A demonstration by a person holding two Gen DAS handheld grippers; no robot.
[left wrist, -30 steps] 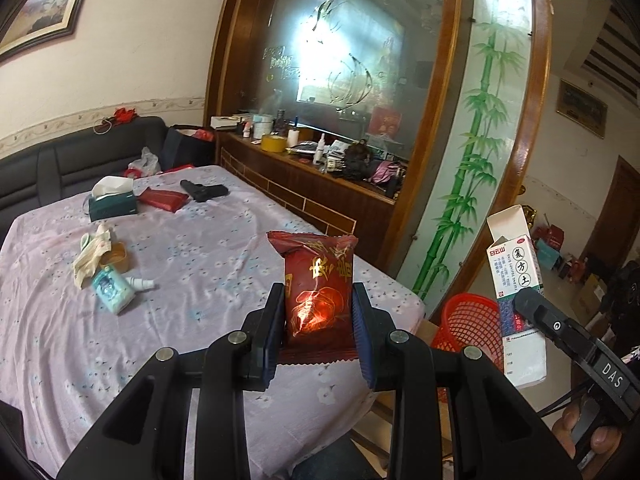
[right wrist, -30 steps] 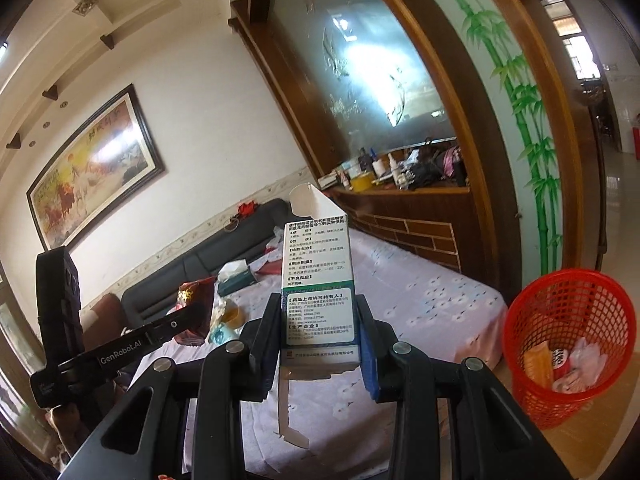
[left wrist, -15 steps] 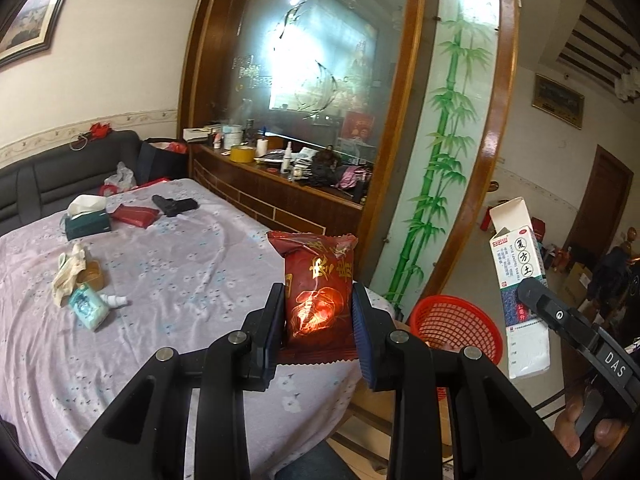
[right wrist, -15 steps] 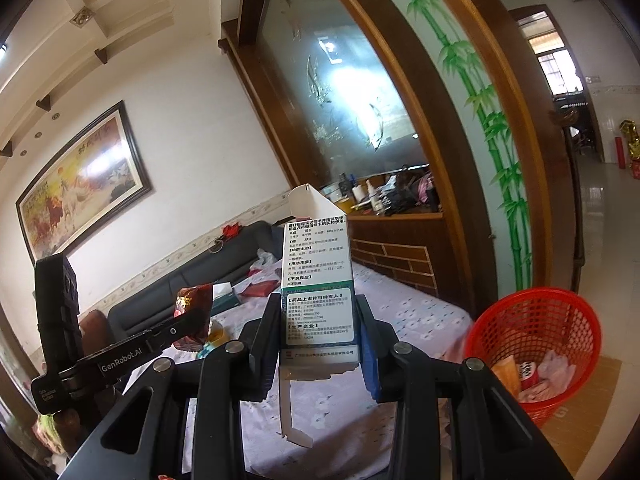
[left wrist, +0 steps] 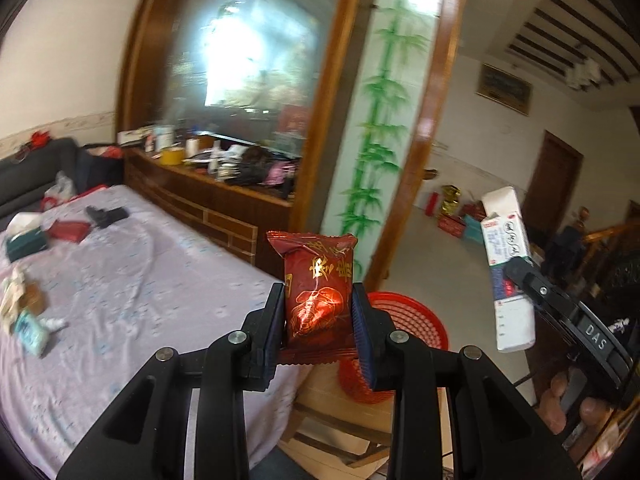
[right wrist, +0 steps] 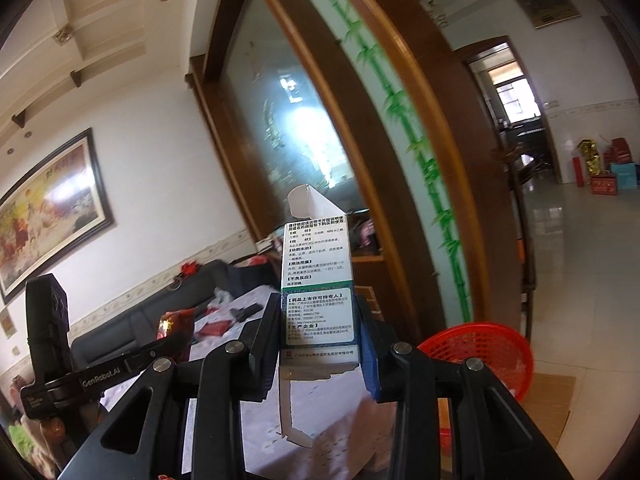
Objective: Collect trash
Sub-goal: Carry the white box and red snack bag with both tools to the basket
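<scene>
My left gripper point(left wrist: 318, 320) is shut on a red snack wrapper point(left wrist: 316, 292) with gold print, held upright past the table's end and in front of the red mesh basket point(left wrist: 404, 320). My right gripper point(right wrist: 318, 334) is shut on a white and green medicine box point(right wrist: 318, 280) with open flaps. That box also shows in the left wrist view point(left wrist: 508, 276), off to the right. The basket shows low right in the right wrist view point(right wrist: 480, 356); the wrapper shows there at left point(right wrist: 172, 326).
A table with a lilac floral cloth point(left wrist: 120, 280) holds a teal packet point(left wrist: 30, 328), a tissue box point(left wrist: 24, 240), a red pack point(left wrist: 68, 230) and a black object point(left wrist: 106, 214). A wooden partition with bamboo glass point(left wrist: 376, 140) stands behind the basket.
Both grippers have swung right, away from the table. The red basket has come closer, to just behind the left gripper's fingers. Both holds are unchanged.
</scene>
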